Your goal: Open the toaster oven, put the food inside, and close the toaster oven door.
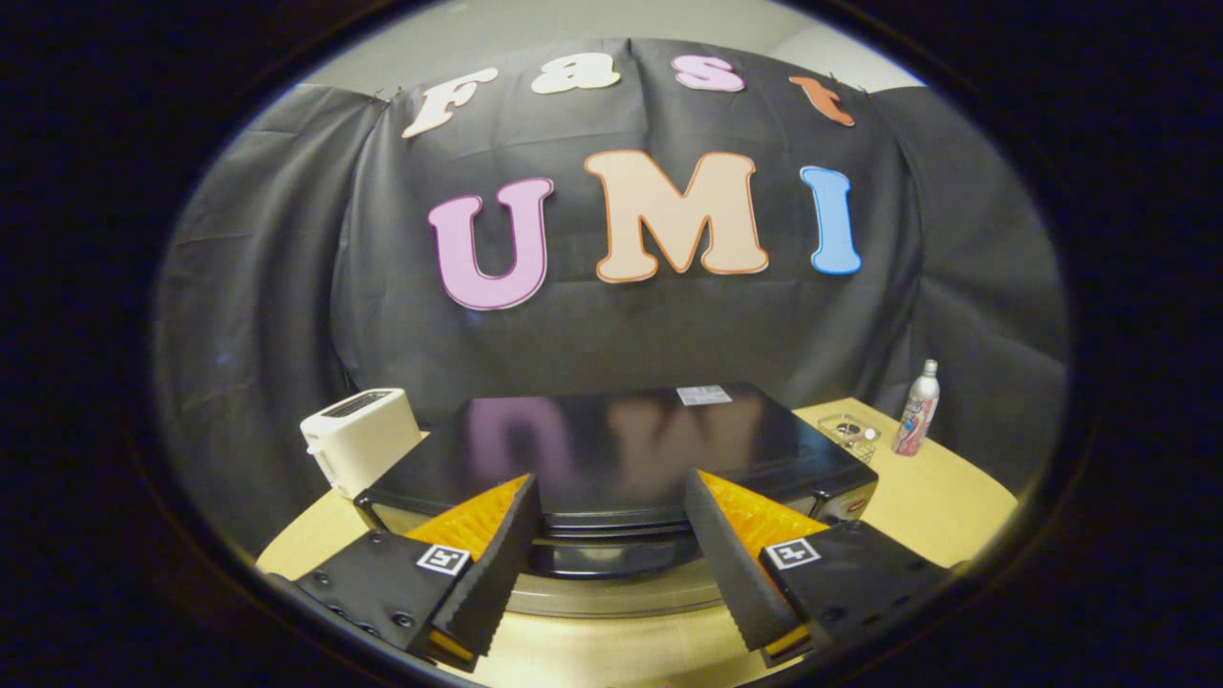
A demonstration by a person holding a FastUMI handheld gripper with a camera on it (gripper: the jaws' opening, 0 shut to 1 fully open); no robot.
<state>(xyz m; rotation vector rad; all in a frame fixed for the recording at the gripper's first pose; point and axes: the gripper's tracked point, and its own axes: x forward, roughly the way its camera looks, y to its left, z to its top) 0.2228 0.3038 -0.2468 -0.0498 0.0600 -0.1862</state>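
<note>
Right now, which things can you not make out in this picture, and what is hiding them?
- Toaster oven, gripper view: seen from above, so its door front and handle are foreshortened; the open gripper fingers cover both lower corners.
- Food: cannot tell where it is.
- Glass dish: too small to tell its contents.
- Bottle: label too small.
- White toaster: its far side is hidden.
- Table: near edge cut off.

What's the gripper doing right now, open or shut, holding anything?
Gripper: open and empty, jaws spread wide on either side of the oven door's handle, not yet pressing on it.
</note>
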